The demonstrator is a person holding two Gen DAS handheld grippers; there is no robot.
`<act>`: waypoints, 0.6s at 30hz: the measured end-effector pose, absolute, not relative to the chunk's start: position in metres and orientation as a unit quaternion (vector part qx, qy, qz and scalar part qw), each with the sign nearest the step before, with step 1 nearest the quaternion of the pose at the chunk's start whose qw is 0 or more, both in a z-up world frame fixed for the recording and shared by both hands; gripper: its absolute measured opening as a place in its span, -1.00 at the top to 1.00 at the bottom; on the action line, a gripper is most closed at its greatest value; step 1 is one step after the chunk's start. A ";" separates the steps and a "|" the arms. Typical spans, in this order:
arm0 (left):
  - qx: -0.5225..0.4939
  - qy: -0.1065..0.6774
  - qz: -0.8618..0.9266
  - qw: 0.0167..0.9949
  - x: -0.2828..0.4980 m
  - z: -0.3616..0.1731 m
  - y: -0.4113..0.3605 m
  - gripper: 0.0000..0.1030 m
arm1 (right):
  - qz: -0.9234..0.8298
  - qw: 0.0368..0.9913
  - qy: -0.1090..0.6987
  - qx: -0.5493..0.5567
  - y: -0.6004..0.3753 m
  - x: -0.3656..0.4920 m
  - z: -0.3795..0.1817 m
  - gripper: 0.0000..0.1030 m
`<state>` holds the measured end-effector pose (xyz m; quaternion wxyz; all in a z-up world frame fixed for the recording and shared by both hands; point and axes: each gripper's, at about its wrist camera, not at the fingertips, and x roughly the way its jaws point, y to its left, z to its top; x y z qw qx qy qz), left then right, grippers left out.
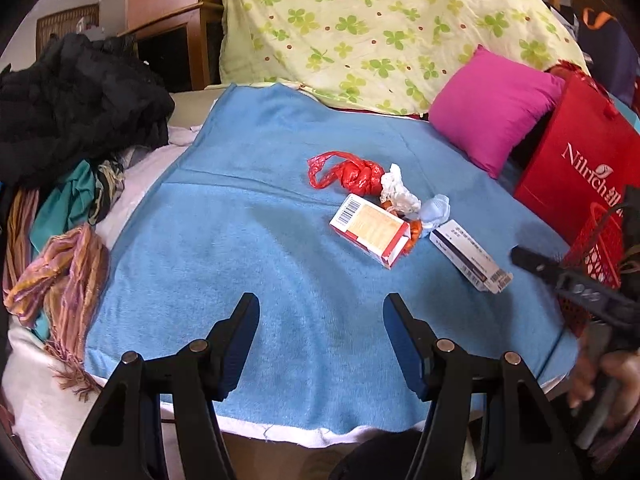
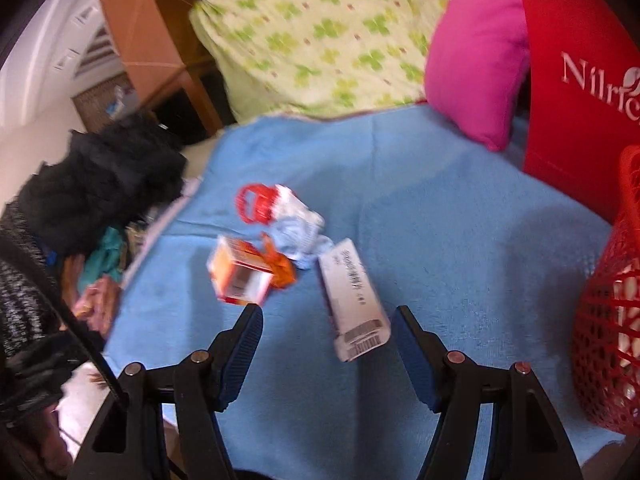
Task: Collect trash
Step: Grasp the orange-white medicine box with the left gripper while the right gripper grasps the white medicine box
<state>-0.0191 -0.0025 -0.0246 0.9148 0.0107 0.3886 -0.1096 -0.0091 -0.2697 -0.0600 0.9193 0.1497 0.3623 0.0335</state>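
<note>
A small heap of trash lies on the blue towel [image 1: 240,240]: a knotted red plastic bag [image 1: 352,174], crumpled white paper [image 1: 398,192], a pale blue tissue [image 1: 436,208], an orange wrapper [image 1: 416,230], a red-and-white carton [image 1: 370,232] and a long white box [image 1: 470,256]. My left gripper [image 1: 322,300] is open and empty, short of the heap. My right gripper [image 2: 328,312] is open just above the towel. The near end of the white box [image 2: 352,296] shows between its fingers, nearer the right one, with the pads not touching it. The carton [image 2: 240,276] lies ahead left.
A red mesh basket [image 2: 608,320] stands at the right, beside a red paper bag [image 2: 576,80] and a pink pillow [image 2: 476,68]. Black clothes [image 1: 76,100] and scarves [image 1: 60,280] are piled at the left. A clover-print cover [image 1: 360,20] rises behind.
</note>
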 end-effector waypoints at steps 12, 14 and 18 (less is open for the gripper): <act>-0.132 0.471 -0.129 0.863 0.088 -0.050 -0.032 -0.35 | 0.010 0.911 0.397 0.113 -0.273 0.031 -0.086 -0.38; -0.149 0.489 -0.120 0.851 0.105 -0.058 -0.037 -0.35 | 0.007 0.913 0.393 0.112 -0.274 0.028 -0.084 -0.38; -0.184 0.523 -0.102 0.826 0.126 -0.076 -0.050 -0.35 | 0.005 0.919 0.379 0.106 -0.277 0.022 -0.080 -0.38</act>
